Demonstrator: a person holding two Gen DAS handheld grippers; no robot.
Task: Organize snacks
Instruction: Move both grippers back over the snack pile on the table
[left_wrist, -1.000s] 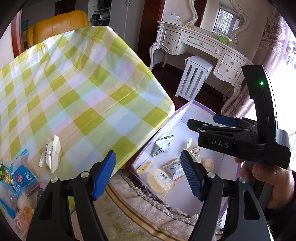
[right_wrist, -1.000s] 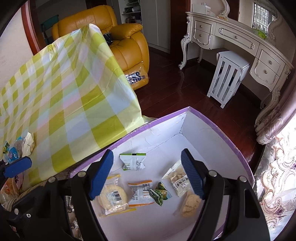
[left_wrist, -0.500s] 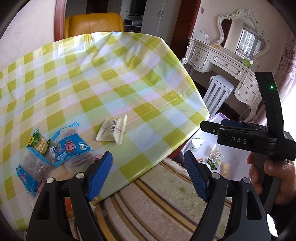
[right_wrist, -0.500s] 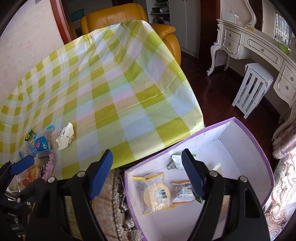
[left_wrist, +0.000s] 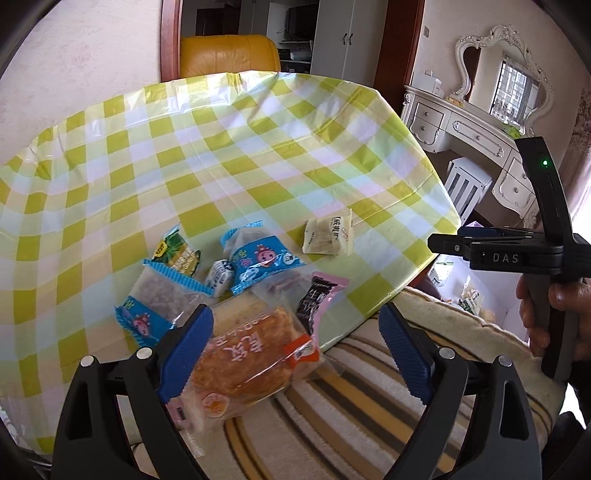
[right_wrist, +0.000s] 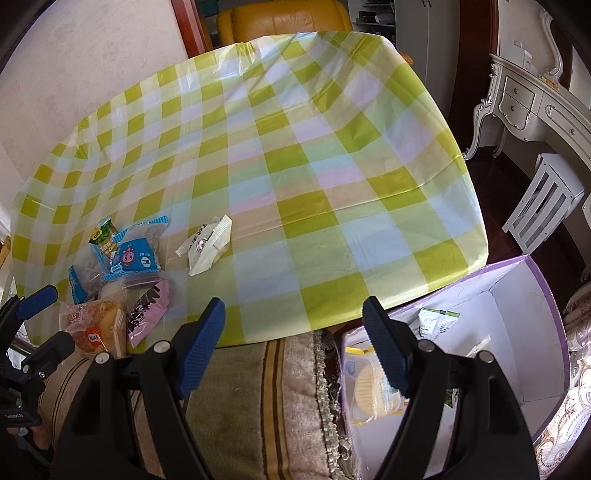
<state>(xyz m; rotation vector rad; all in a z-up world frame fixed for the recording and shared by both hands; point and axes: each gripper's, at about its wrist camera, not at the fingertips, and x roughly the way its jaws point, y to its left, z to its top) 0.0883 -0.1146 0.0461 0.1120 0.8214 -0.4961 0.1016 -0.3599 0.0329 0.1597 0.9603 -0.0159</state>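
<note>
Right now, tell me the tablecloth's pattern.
Yellow-green, white and pale pink checks on the tablecloth; right wrist view shows it best.

Glossy crinkled plastic snack wrappers (left_wrist: 255, 266), shiny plastic checked tablecloth (left_wrist: 229, 155), ribbed matt gripper pads (right_wrist: 384, 347), fuzzy woven striped rug (right_wrist: 258, 406)

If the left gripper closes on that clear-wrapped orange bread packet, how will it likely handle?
The clear-wrapped orange bread packet will probably squash: a puffy loaf in thin film. The glossy wrapper may slip on the left gripper pads. It overhangs the checked tablecloth edge, so a nudge might drop it.
</note>
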